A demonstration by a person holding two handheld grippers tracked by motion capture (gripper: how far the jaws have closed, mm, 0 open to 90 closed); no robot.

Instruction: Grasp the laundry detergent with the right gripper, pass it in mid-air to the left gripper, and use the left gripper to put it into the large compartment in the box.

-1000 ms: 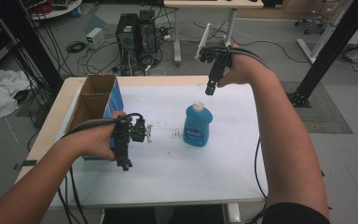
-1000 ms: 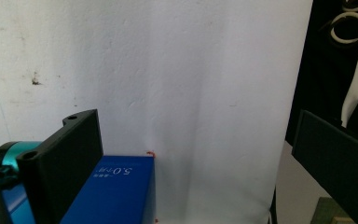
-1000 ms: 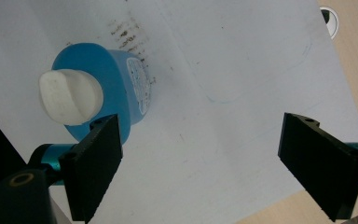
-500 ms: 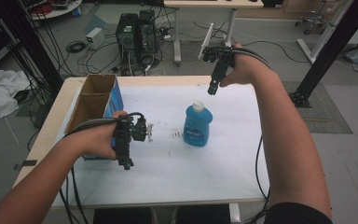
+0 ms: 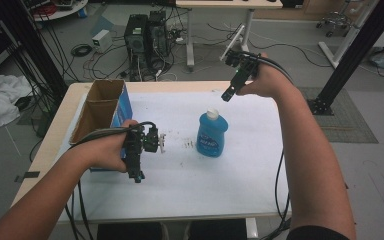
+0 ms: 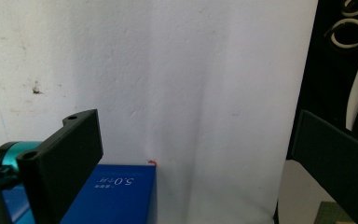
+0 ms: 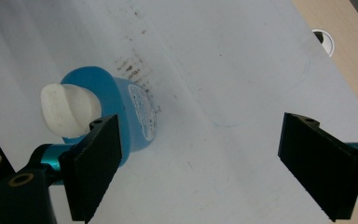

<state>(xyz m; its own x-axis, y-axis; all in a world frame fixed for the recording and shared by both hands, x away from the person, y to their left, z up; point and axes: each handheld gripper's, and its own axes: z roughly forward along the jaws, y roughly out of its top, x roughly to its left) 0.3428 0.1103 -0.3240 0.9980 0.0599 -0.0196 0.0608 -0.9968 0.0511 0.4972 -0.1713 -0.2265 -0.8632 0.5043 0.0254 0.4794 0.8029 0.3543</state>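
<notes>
Blue bottle [image 5: 212, 134] with its white cap [image 5: 212, 113] stands upright mid-surface [image 5: 240, 175] beside the cardboard box [image 5: 101, 107], right tongs [image 5: 228, 95] gaping wide and empty above it, left tongs [image 5: 136, 172] likewise spread wide, holding nothing.

Right gripper [image 5: 228, 95] edged nearer bottle [image 5: 211, 134] (slightly) — jaws spread.
</notes>
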